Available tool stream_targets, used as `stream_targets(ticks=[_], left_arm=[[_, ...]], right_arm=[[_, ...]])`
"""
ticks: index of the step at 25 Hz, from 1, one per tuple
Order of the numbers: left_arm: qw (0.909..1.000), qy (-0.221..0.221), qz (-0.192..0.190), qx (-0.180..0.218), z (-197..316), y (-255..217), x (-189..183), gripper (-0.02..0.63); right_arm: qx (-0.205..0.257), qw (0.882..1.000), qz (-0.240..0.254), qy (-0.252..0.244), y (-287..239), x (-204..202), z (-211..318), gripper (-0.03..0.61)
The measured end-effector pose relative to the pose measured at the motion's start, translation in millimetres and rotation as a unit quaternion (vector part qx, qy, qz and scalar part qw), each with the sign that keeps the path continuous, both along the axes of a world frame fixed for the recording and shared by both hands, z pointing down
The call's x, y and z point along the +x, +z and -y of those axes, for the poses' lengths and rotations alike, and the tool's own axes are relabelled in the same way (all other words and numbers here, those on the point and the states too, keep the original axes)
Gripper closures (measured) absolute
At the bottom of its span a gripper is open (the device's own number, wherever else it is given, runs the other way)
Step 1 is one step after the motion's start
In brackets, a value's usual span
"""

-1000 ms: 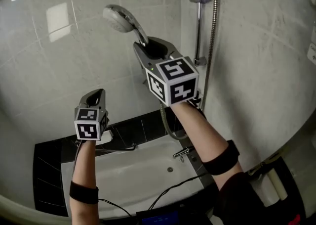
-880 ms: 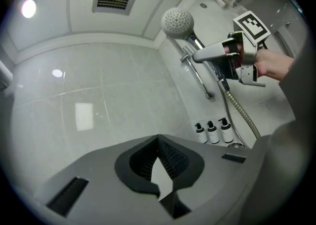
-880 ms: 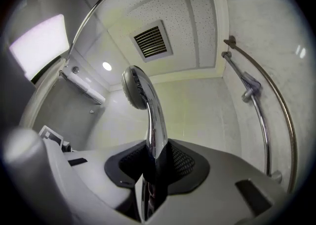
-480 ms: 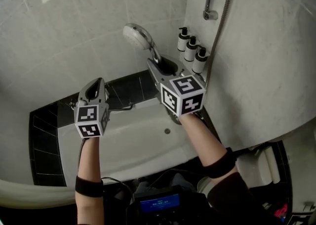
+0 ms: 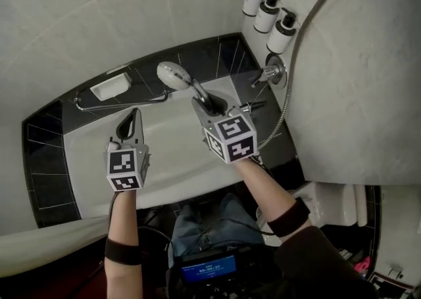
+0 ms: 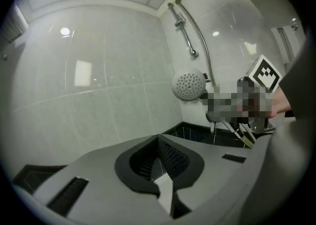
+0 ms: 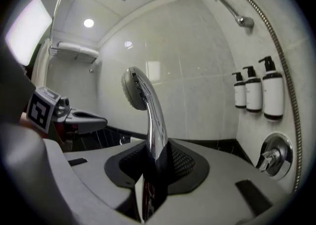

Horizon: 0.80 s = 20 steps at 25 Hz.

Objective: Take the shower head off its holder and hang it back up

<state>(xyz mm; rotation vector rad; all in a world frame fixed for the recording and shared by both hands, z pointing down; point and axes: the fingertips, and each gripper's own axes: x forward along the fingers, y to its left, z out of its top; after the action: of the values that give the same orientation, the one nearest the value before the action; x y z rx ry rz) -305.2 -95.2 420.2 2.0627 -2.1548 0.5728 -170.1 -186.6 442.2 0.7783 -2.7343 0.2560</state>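
Observation:
A chrome shower head hangs over the white bathtub, its handle clamped in my right gripper. From the right gripper view the handle rises out of the jaws of that gripper, with the round head tilted left. The metal hose runs up the right wall. My left gripper floats to the left, shut and empty. The left gripper view shows its closed jaws, the shower head ahead, and the wall rail with its holder high above.
Three white pump bottles hang on the right wall above the mixer valve. A soap dish and a grab bar sit at the tub's far side. A toilet stands at the lower right.
Both grippers have come down a long way, from beside the wall rail to just over the tub. The shower head travelled down with the right gripper, still held.

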Motion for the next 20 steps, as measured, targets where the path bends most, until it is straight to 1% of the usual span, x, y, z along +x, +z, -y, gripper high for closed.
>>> stream_targets(ticks=[3, 5, 8, 10, 12, 15, 17, 20], left_arm=[[0.9995, -0.008, -0.013, -0.029, -7.3, 54.9, -1.5, 0.612], [0.9985, -0.016, -0.025, -0.047, -11.7, 93.6, -2.8, 0.612], [0.9963, -0.022, -0.043, -0.071, -17.2, 152.8, -1.2, 0.612], [0.9947, -0.023, -0.051, -0.086, -20.5, 192.0, 0.6, 0.612], [0.9925, -0.025, -0.061, -0.103, -25.0, 231.1, 3.6, 0.612], [0.9891, -0.027, -0.076, -0.123, -29.7, 285.3, 10.9, 0.612], [0.9874, -0.025, -0.082, -0.133, -29.7, 316.3, 16.1, 0.612], [0.9855, -0.021, -0.091, -0.142, -25.2, 356.2, 23.2, 0.612]], right_arm=[[-0.005, 0.997, -0.071, -0.03, 72.2, -6.6, -10.9, 0.46], [-0.009, 0.992, -0.118, -0.05, 122.0, -10.0, -16.8, 0.46], [-0.005, 0.979, -0.189, -0.079, 201.1, -11.3, -23.5, 0.46], [0.007, 0.967, -0.234, -0.103, 252.3, -12.6, -28.4, 0.46], [0.023, 0.951, -0.28, -0.128, 297.9, -11.4, -33.6, 0.46], [0.048, 0.924, -0.344, -0.162, 359.3, -4.8, -37.9, 0.46], [0.067, 0.902, -0.385, -0.184, 397.3, 0.5, -38.0, 0.46], [0.091, 0.866, -0.442, -0.214, 451.9, 10.5, -33.7, 0.46]])
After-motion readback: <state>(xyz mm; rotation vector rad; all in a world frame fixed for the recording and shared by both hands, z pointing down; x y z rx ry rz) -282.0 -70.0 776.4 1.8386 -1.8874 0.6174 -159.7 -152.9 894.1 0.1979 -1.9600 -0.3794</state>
